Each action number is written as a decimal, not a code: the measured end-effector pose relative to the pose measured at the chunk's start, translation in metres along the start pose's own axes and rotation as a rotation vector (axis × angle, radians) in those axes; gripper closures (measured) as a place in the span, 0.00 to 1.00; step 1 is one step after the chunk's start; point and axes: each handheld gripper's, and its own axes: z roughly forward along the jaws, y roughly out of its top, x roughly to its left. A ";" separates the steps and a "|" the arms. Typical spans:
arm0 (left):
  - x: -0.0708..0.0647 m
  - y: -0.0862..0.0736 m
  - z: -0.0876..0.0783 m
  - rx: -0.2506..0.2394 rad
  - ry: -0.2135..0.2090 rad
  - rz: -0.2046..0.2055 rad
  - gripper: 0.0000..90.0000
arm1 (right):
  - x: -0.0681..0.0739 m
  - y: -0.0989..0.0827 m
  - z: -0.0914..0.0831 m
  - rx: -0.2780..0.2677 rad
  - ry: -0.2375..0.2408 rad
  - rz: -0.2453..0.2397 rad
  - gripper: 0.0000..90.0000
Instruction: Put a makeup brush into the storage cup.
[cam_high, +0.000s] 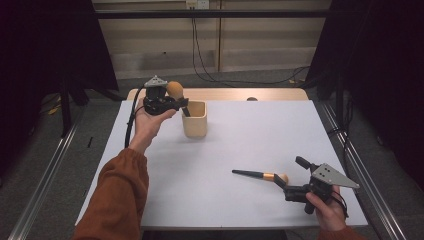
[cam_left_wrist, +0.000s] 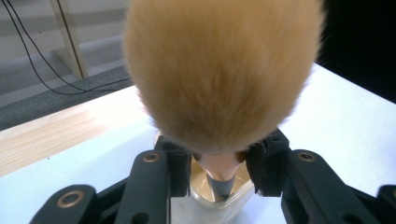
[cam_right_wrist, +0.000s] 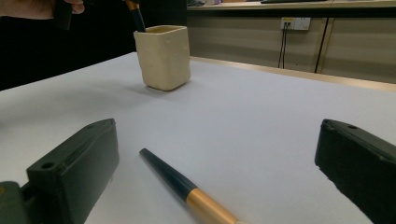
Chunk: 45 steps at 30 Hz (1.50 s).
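My left gripper (cam_high: 180, 103) is shut on a large brush with a fluffy tan head (cam_high: 174, 89). It holds the brush head-up over a cream square cup (cam_high: 194, 119), with the dark handle dipping into the cup's mouth. In the left gripper view the jaws clamp the neck just under the tan head (cam_left_wrist: 219, 70), with the cup (cam_left_wrist: 219, 203) right below. A second brush (cam_high: 259, 175) with a dark handle and gold band lies flat on the table. My right gripper (cam_high: 290, 171) is open, its jaws on either side of that brush's head end; the handle (cam_right_wrist: 180, 184) points toward the cup (cam_right_wrist: 163, 56).
The white table top (cam_high: 240, 135) ends in a wooden strip (cam_high: 235, 94) at the far edge. Cables trail across the floor beyond it. Metal rails run along both sides of the table.
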 end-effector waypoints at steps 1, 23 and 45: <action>0.000 -0.001 0.001 0.004 -0.001 0.001 0.72 | -0.001 0.000 0.000 0.000 0.001 -0.008 0.00; -0.001 -0.020 0.015 0.025 0.004 0.003 0.71 | 0.000 -0.001 0.001 0.009 0.011 -0.005 0.00; 0.000 -0.028 -0.002 -0.074 0.049 -0.029 0.07 | 0.000 -0.001 0.002 0.011 0.012 -0.016 0.00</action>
